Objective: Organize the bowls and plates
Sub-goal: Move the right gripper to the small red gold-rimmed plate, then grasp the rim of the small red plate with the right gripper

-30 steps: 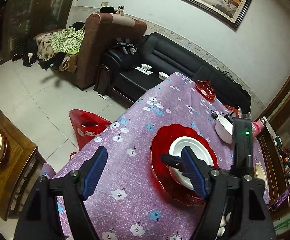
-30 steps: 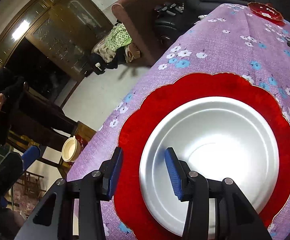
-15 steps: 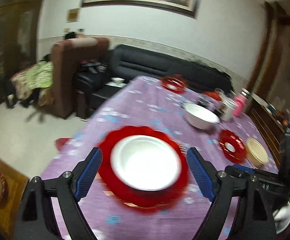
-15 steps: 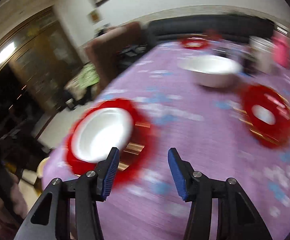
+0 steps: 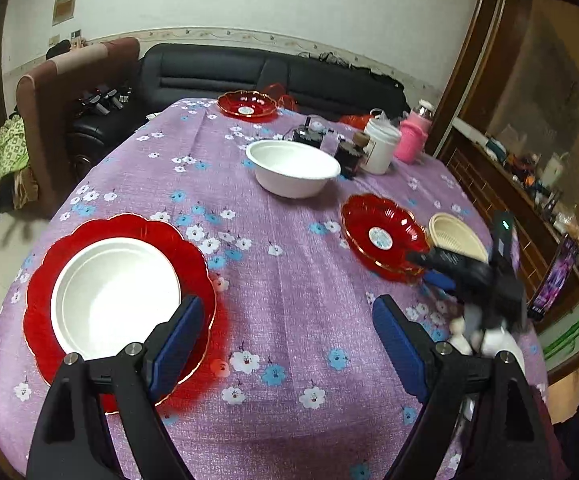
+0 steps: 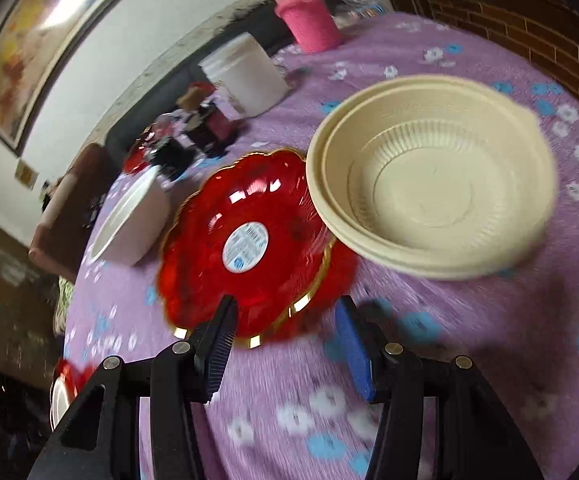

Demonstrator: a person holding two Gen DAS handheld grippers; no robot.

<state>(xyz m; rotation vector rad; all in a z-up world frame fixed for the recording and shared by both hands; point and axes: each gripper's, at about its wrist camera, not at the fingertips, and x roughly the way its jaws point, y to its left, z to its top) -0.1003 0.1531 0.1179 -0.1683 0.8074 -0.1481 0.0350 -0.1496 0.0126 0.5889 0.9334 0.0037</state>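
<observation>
While the right gripper [image 6: 285, 344] sits just short of the small red plate [image 6: 249, 240], this reads as the approach step: lining up for a pick, nothing grasped yet. Jaws are spread wide and empty, with the plate's near scalloped rim right in front of the gap (frame is motion-blurred, so I can't tell if a pad touches the rim).

Left gripper [image 5: 285, 344] is also wide open and empty, hovering over the tablecloth [image 5: 289, 280], with the large red plate [image 5: 49, 264] just beside its left finger. A white plate [image 5: 113, 292] is stacked in that one.

Where things are:
- small red plate: right side of the table, rim touching or slightly under the cream bowl [image 6: 437, 196] (can't tell which)
- white bowl [image 5: 293, 168]: mid-table, well apart from both stacks
- another red plate [image 5: 247, 106]: far edge, near the sofa [image 5: 249, 72]

Orientation: the small red plate lies flat, face up, sticker in the centre. It's round, so no real long axis; the only approach that matters is edge-on to the rim.

Next move, as I judge it: drop the jaws low so one finger goes under the rim and one over, then close. Shallow rim plus slick plastic means slip risk, and the cream bowl may get dragged if it overlaps.
</observation>
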